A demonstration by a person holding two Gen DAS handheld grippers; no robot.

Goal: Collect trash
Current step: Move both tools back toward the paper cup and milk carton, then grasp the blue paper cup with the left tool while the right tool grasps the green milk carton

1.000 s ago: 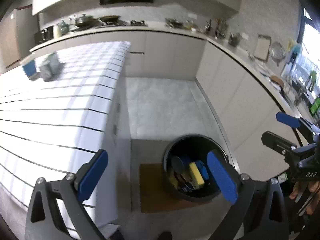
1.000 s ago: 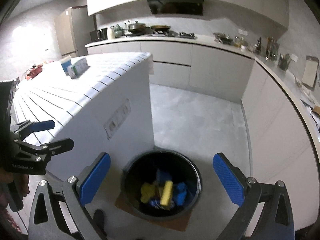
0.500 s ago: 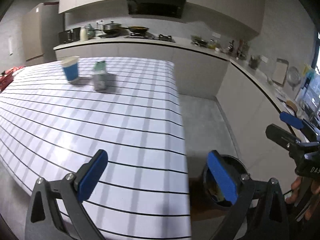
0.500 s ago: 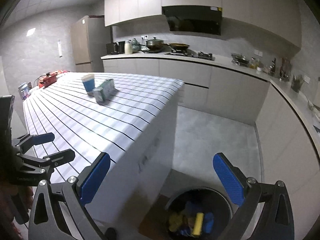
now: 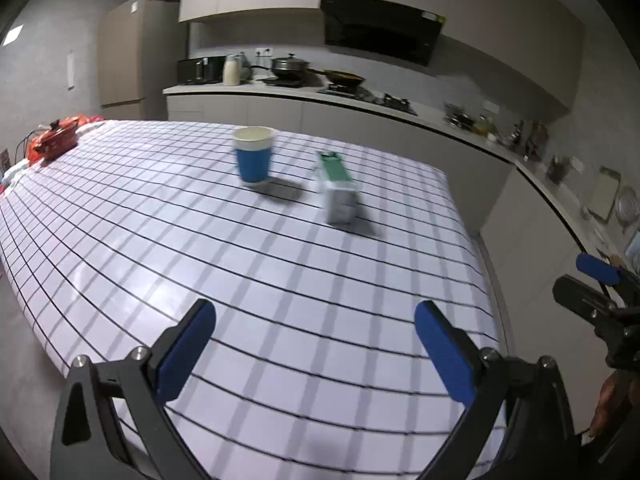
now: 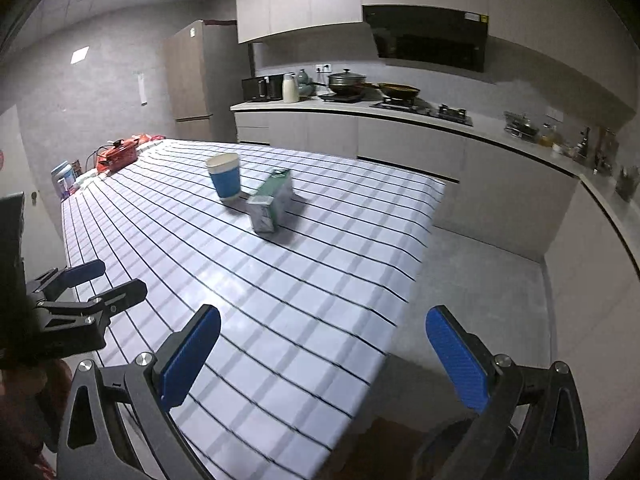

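Observation:
A blue paper cup (image 5: 254, 155) (image 6: 225, 176) with a white rim stands upright far out on the white checked table (image 5: 168, 216) (image 6: 320, 280). Just right of it a green and white carton (image 5: 337, 193) (image 6: 272, 205) lies on its side. My left gripper (image 5: 314, 346) hovers open over the near table edge, nothing between its blue pads. My right gripper (image 6: 322, 354) is open too, over the table's right corner, and shows at the right edge of the left wrist view (image 5: 592, 286). Both objects are well beyond either gripper. The trash bin is out of view.
A red pot (image 5: 56, 136) (image 6: 118, 150) sits at the table's far left end. Kitchen counters (image 6: 440, 120) with pans and bottles run along the back and right walls. Grey floor (image 6: 480, 280) lies between table and counters. A brown mat corner (image 6: 392, 432) shows below the table edge.
Both grippers have risen and swung left, away from the black bin on the floor. The bin has dropped out of view, and the cup and carton have come closer to centre.

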